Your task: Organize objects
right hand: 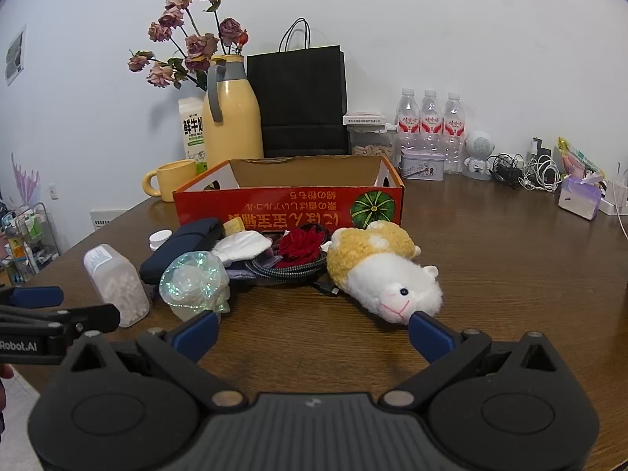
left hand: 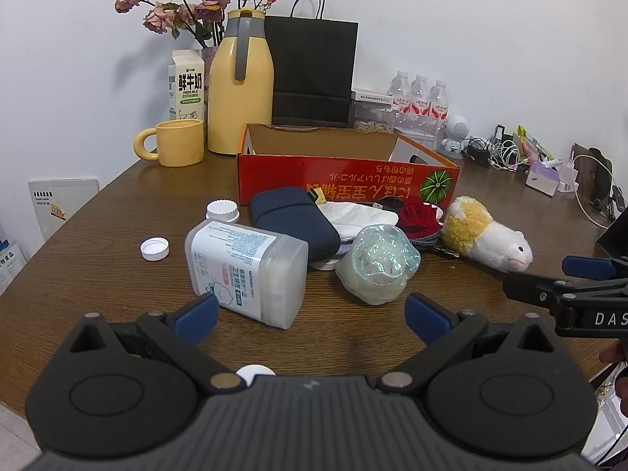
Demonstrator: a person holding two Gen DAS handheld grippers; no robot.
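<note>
- Brown wood-grain counter (left hand: 117, 235) carries all items.
- Open red cardboard box (right hand: 290, 206) with inverted print stands behind the clutter, interior bare as far as visible.
- Yellow-and-white plush sheep (right hand: 376, 271) lies on its side just in front of box.
- Translucent lidless plastic jar (left hand: 245, 271) lies tipped over; its white cap (left hand: 155, 249) sits apart.
- Iridescent cellophane bundle (left hand: 378, 265) beside jar.
- Left gripper (left hand: 312, 314): fingers wide, nothing between.
- Right gripper (right hand: 312, 325): fingers wide, one blue tip just beside sheep's snout.
</note>
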